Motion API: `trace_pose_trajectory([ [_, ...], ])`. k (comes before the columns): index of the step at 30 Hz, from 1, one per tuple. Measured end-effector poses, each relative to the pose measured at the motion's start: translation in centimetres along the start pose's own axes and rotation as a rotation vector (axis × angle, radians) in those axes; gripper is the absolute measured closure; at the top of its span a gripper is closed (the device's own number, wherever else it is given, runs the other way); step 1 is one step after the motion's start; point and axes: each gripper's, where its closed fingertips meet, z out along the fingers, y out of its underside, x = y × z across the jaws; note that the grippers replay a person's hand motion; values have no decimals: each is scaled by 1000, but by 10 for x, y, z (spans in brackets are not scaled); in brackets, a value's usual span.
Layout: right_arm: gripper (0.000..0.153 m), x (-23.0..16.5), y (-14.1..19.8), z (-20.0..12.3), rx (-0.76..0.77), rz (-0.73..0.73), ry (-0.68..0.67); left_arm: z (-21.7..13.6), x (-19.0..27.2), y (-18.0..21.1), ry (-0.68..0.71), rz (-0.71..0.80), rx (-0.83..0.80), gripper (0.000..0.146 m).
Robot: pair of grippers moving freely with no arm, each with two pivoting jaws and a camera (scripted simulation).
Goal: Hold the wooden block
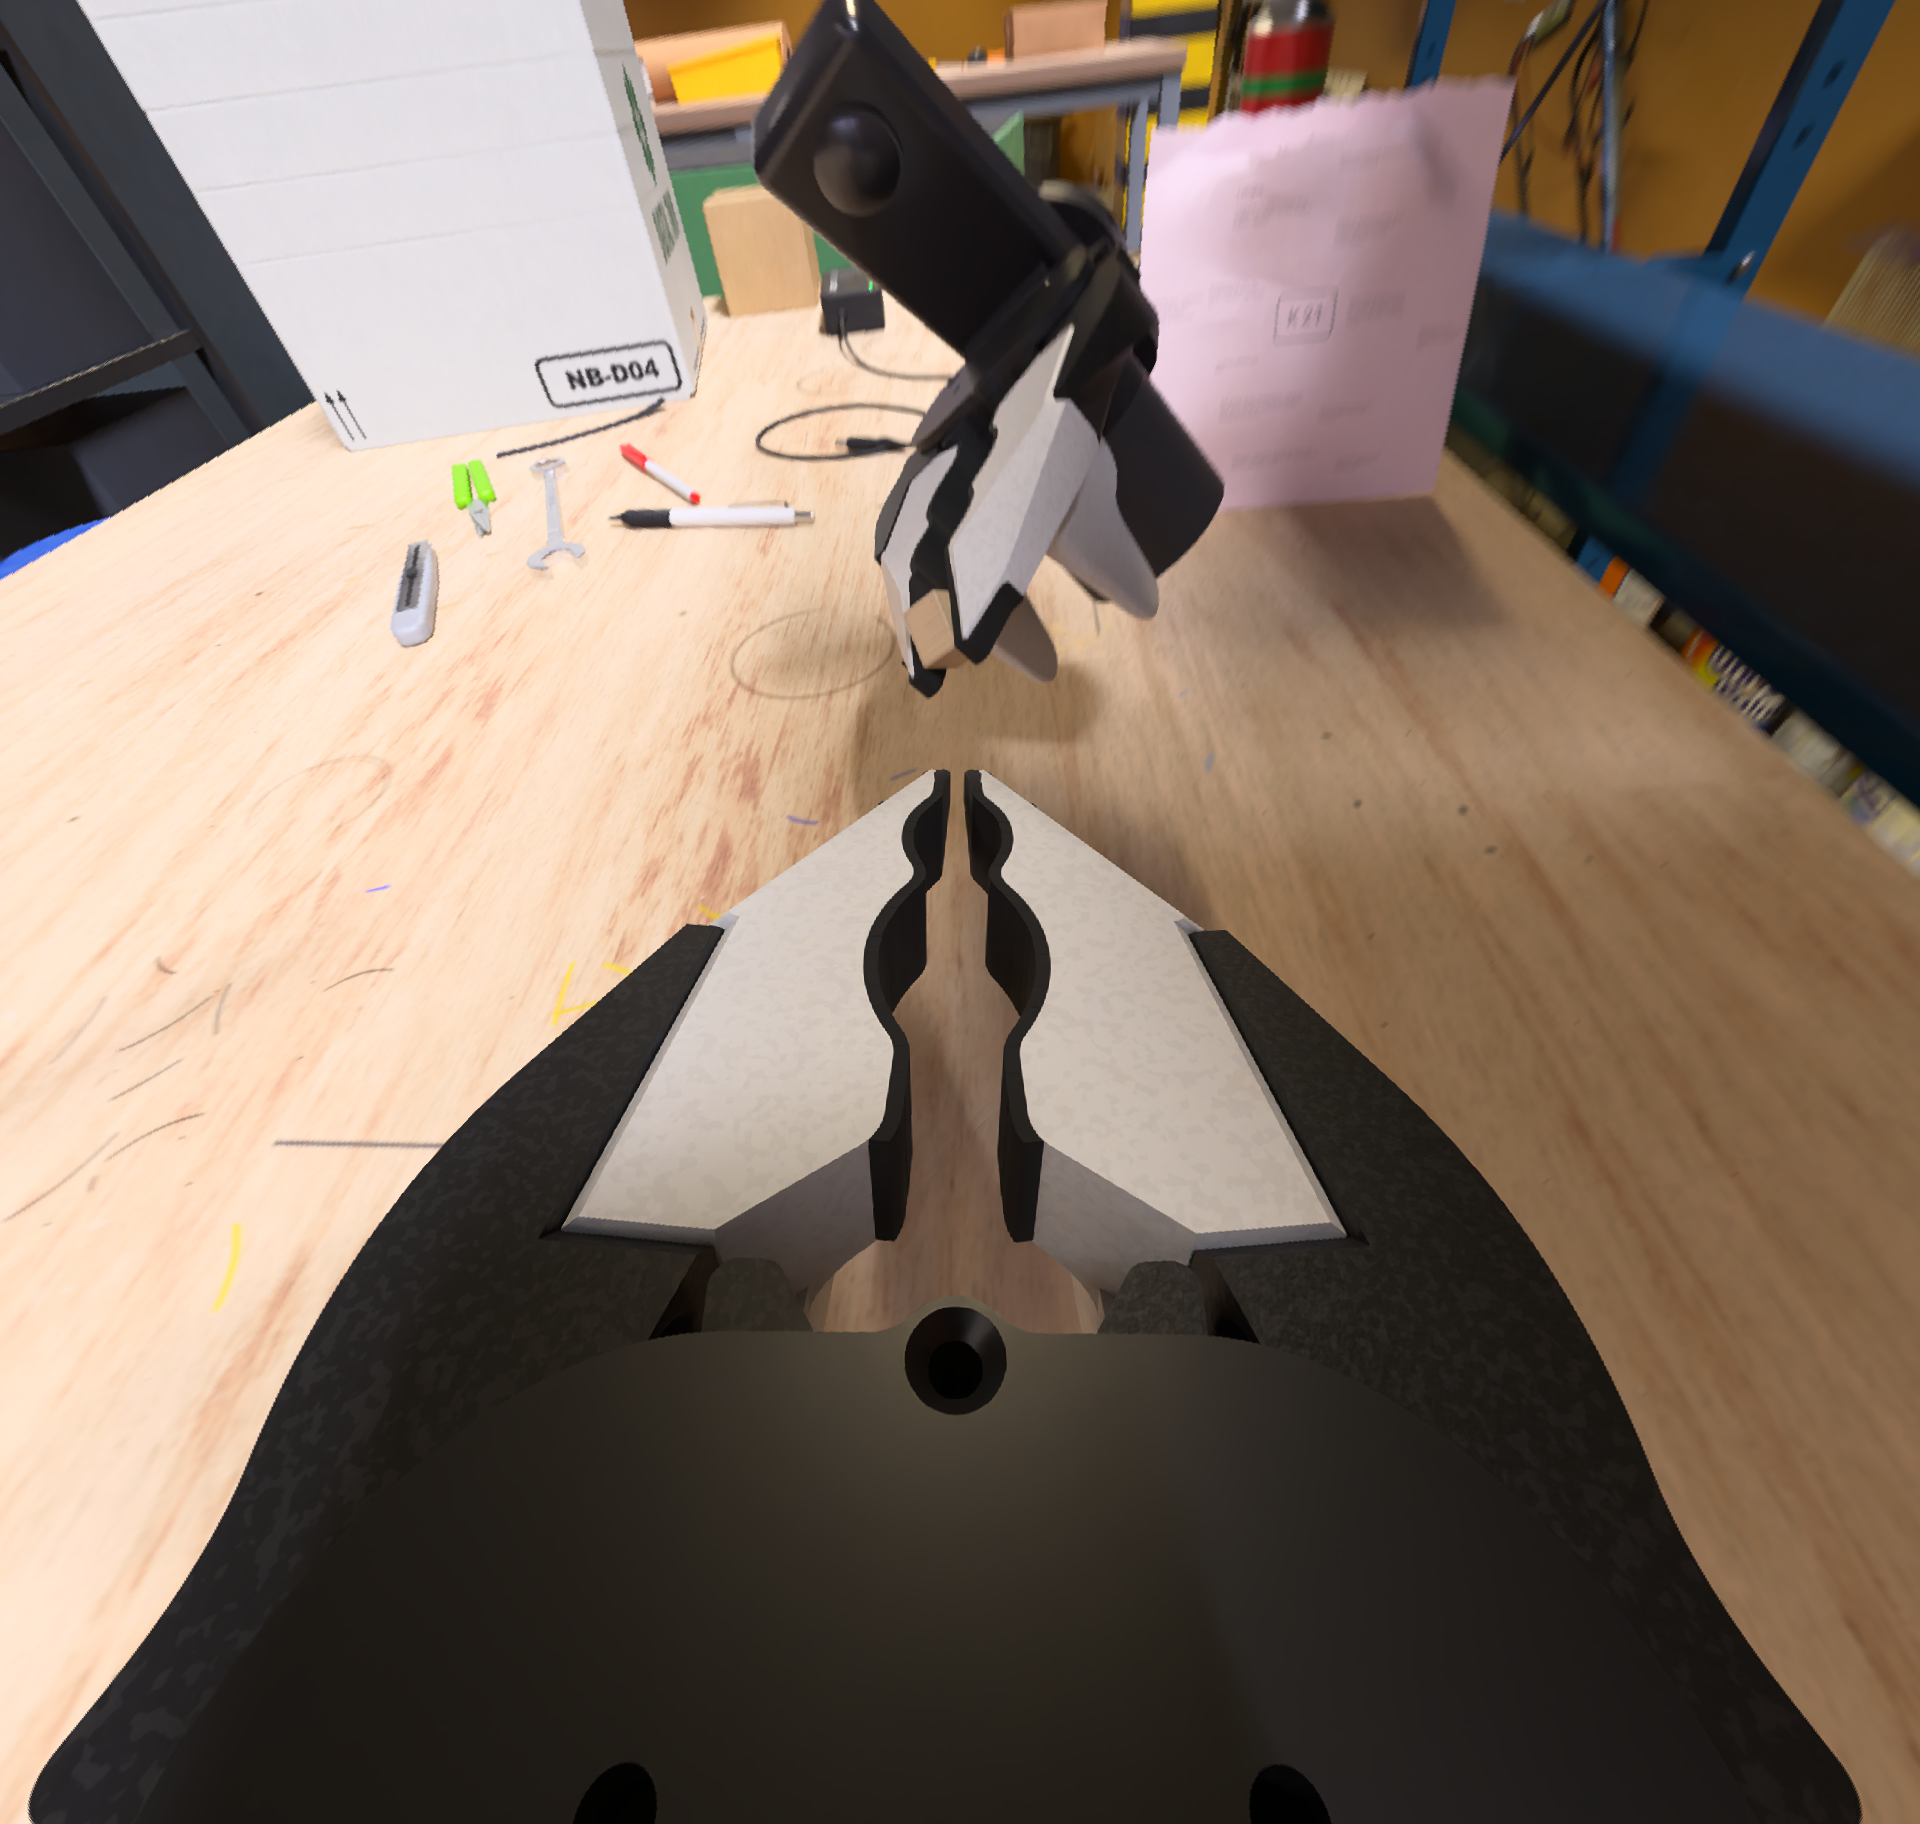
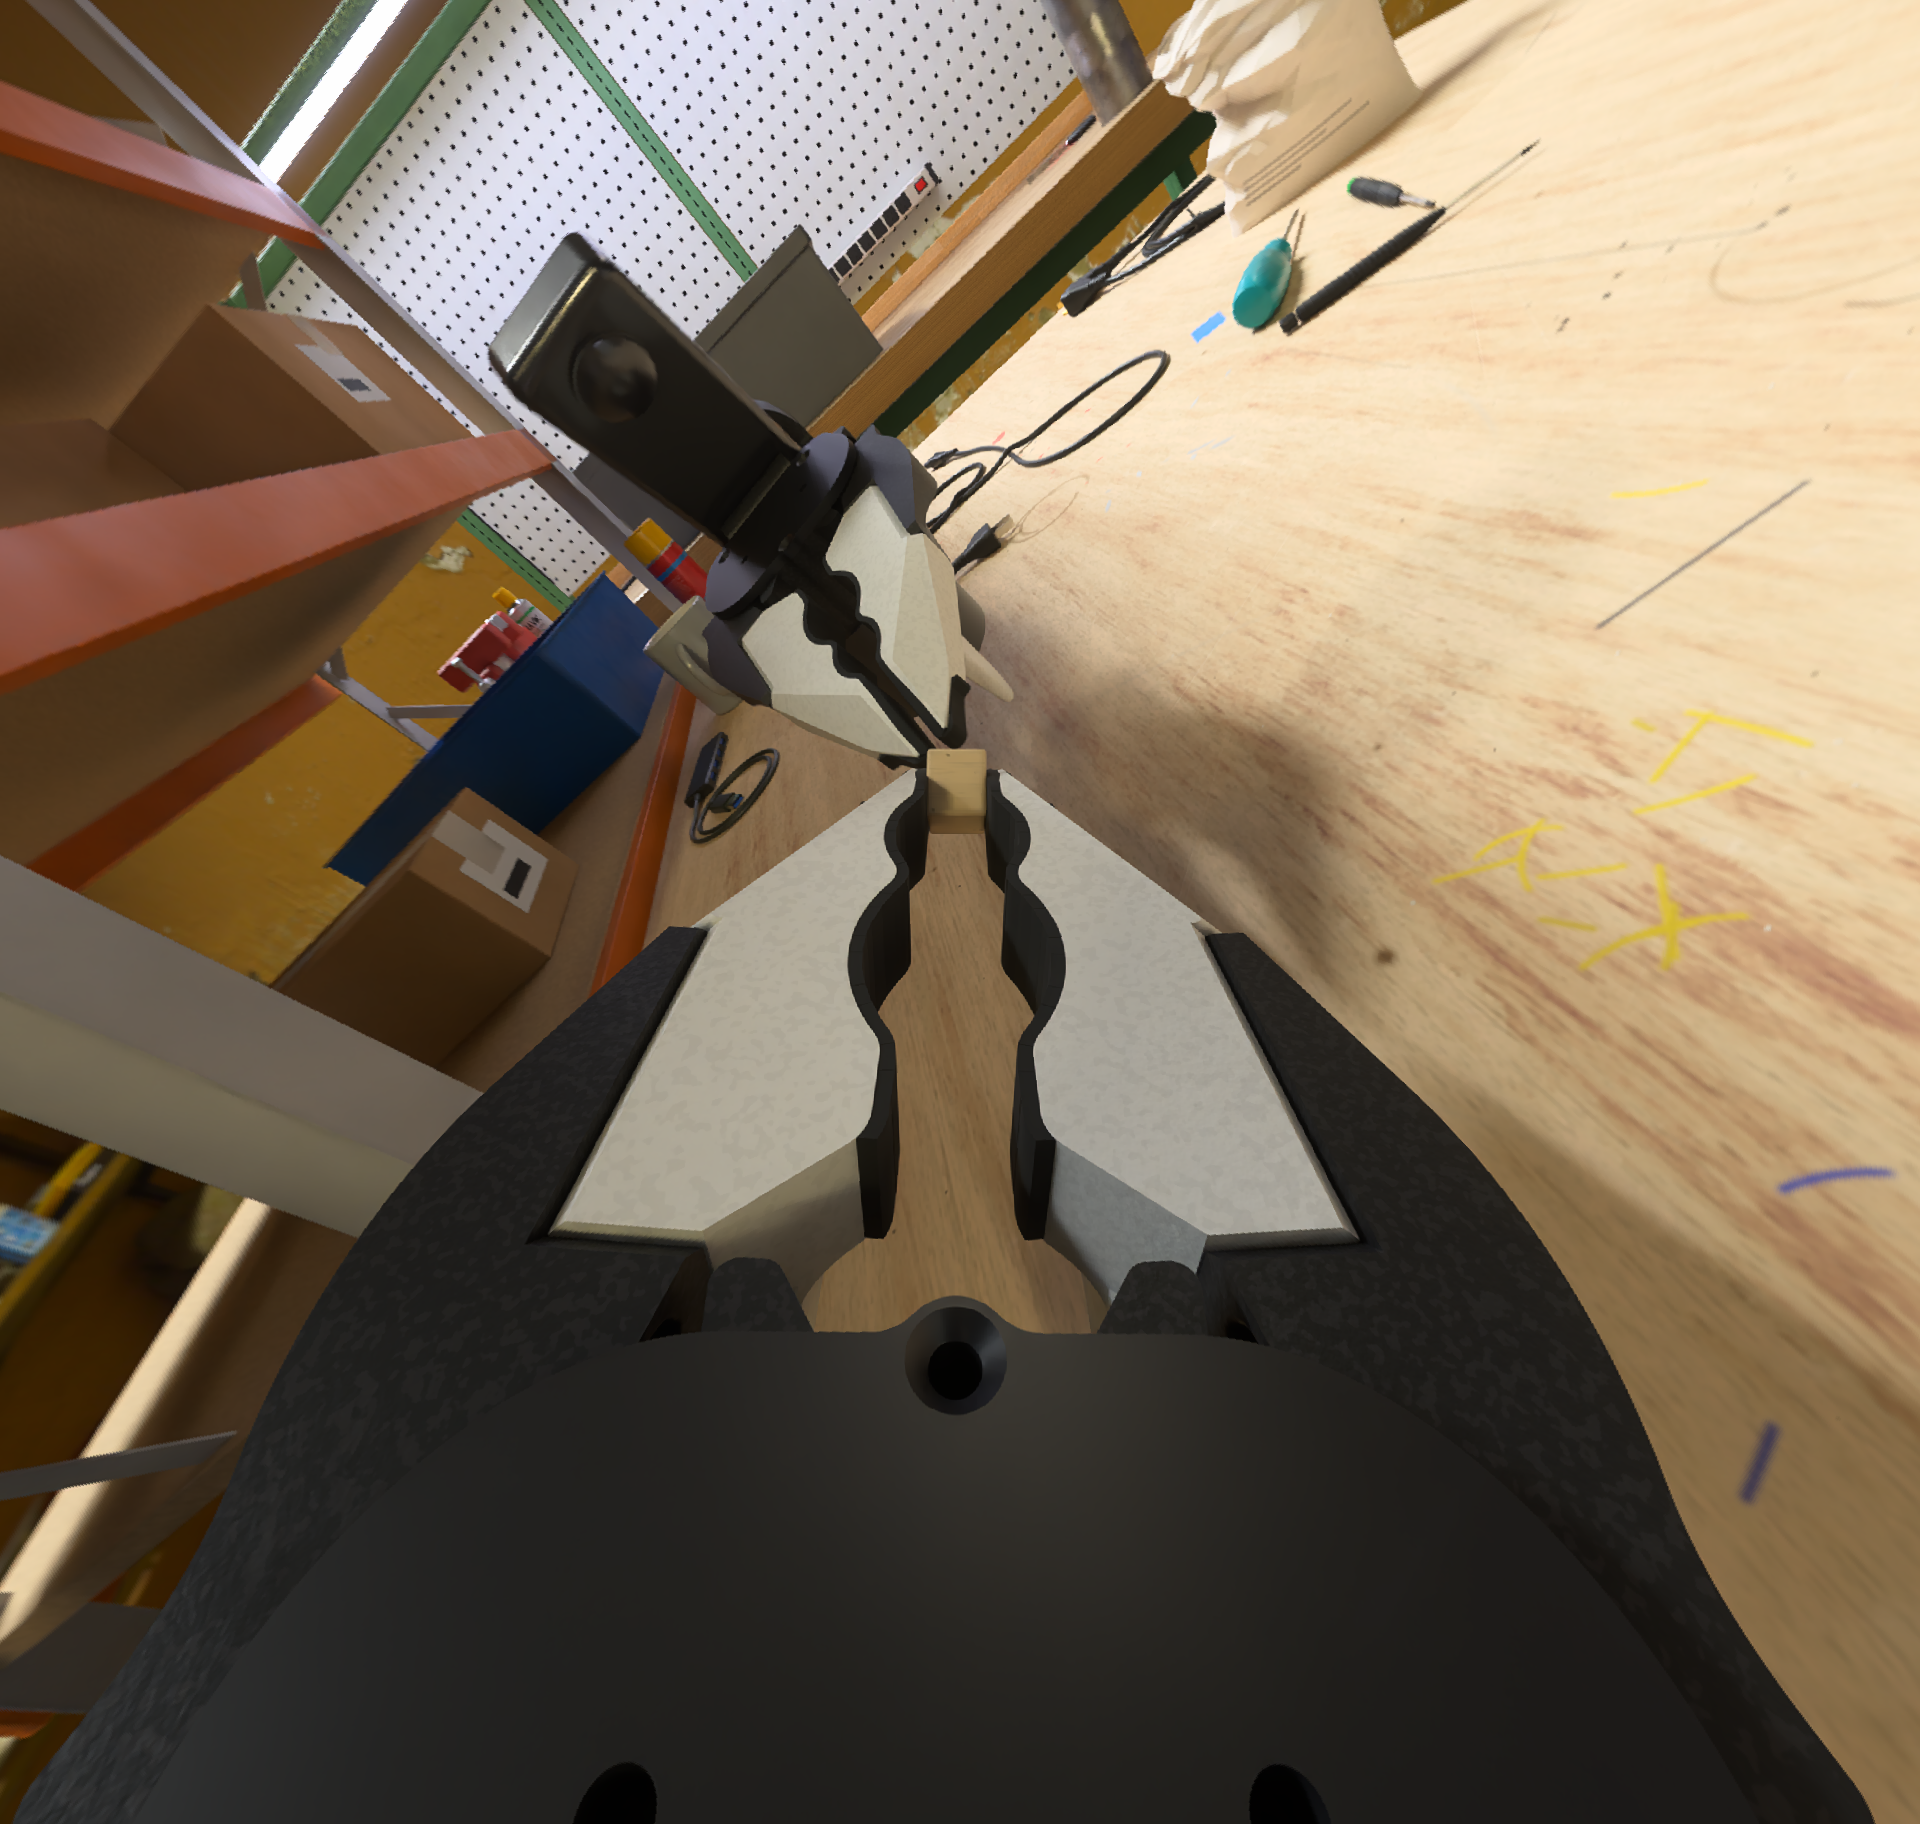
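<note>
The small pale wooden block [image 2: 956, 787] is pinched between the fingertips of my right gripper [image 2: 956, 800], which is shut on it. In the left wrist view the right gripper [image 1: 940, 657] comes down at a slant from above and holds the block [image 1: 932, 621] a little above the plywood table [image 1: 1351, 943], with its shadow beneath. My left gripper [image 1: 956, 779] is shut and empty, its tips almost touching. It points at the block from just short of it. In the right wrist view the left gripper [image 2: 925, 735] ends right beside the block.
A white cardboard box [image 1: 416, 164] and a pink sheet [image 1: 1320, 288] stand at the far end. Green pliers [image 1: 473, 491], a wrench [image 1: 551, 517], markers [image 1: 717, 515] and a utility knife [image 1: 416, 590] lie left of the grippers. A teal screwdriver [image 2: 1262, 283], cables [image 2: 1091, 403] and shelving [image 2: 260, 527] are nearby.
</note>
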Motion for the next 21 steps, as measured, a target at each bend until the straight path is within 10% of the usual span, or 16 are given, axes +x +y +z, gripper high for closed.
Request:
trace_pose_trajectory([
  [21, 143, -23, 0, 10, -12, -134, -66, -5, 12, -20, 150, -178, 134, 144],
])
